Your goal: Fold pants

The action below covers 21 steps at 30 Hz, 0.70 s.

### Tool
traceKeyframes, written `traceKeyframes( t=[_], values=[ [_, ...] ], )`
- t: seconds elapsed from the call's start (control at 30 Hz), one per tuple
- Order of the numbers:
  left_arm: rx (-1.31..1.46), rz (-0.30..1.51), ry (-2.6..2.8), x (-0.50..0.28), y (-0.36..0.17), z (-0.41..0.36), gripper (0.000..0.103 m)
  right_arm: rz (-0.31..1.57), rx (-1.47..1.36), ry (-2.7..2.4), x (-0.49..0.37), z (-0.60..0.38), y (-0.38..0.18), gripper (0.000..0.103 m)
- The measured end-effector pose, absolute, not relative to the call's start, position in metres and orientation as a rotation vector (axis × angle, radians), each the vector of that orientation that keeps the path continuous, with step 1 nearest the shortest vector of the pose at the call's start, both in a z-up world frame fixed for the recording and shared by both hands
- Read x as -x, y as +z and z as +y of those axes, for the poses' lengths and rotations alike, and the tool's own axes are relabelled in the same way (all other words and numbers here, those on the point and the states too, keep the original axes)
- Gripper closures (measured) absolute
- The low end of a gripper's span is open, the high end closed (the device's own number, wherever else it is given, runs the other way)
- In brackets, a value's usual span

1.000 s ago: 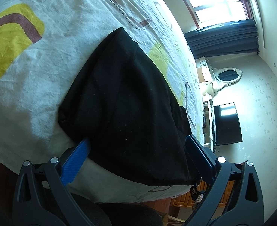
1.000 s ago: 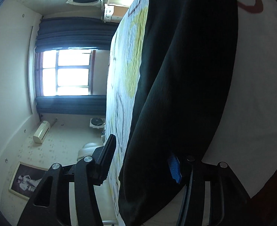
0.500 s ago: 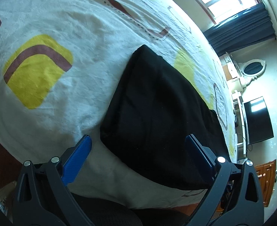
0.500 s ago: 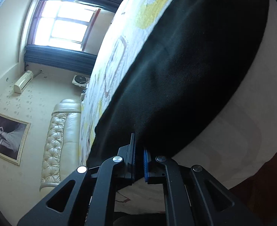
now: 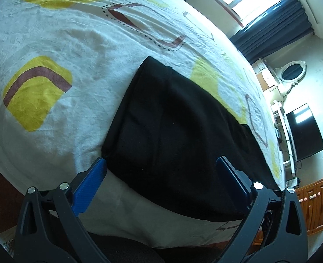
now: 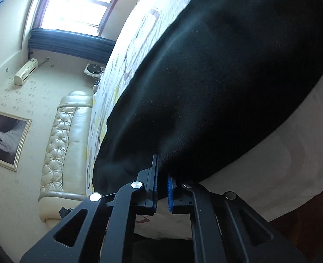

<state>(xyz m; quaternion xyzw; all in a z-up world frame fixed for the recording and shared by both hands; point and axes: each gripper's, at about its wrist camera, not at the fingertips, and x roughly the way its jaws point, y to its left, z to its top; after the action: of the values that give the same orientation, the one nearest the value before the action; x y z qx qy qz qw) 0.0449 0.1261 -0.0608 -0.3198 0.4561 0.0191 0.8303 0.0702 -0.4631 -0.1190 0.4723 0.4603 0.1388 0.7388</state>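
Black pants [image 5: 174, 131] lie folded flat on a white bed sheet [image 5: 78, 50] with yellow and brown shapes. My left gripper [image 5: 161, 166] is open, its blue pads [image 5: 91, 182] spread wide over the near edge of the pants, one pad touching the near left corner. In the right wrist view the pants [image 6: 227, 76] fill most of the frame. My right gripper [image 6: 162, 175] is shut on the pants' near edge, cloth pinched between the narrow blue pads [image 6: 170, 191].
The bed edge [image 5: 161, 225] drops off just under the grippers. A window with dark curtains [image 5: 271, 22], a dresser with an oval mirror [image 5: 291, 74] and a TV [image 5: 304, 131] stand beyond the bed. A tufted cream headboard [image 6: 62, 142] stands at the bed's end.
My right gripper has closed on the pants' edge. My left gripper stayed open, drew back from the pants and came back to their near edge.
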Motion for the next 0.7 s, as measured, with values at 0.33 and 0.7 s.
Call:
traceKeyframes(
  t=[0.33, 0.7],
  values=[
    [0.534, 0.995, 0.082, -0.042, -0.065, 0.122, 0.004, 1.015, -1.104, 0.403, -0.058, -0.482, -0.128, 0.086],
    [0.523, 0.796, -0.073, -0.035, -0.013, 0.11, 0.004, 0.693, -0.829, 0.125, -0.045, -0.662, -0.026, 0.037]
  ],
)
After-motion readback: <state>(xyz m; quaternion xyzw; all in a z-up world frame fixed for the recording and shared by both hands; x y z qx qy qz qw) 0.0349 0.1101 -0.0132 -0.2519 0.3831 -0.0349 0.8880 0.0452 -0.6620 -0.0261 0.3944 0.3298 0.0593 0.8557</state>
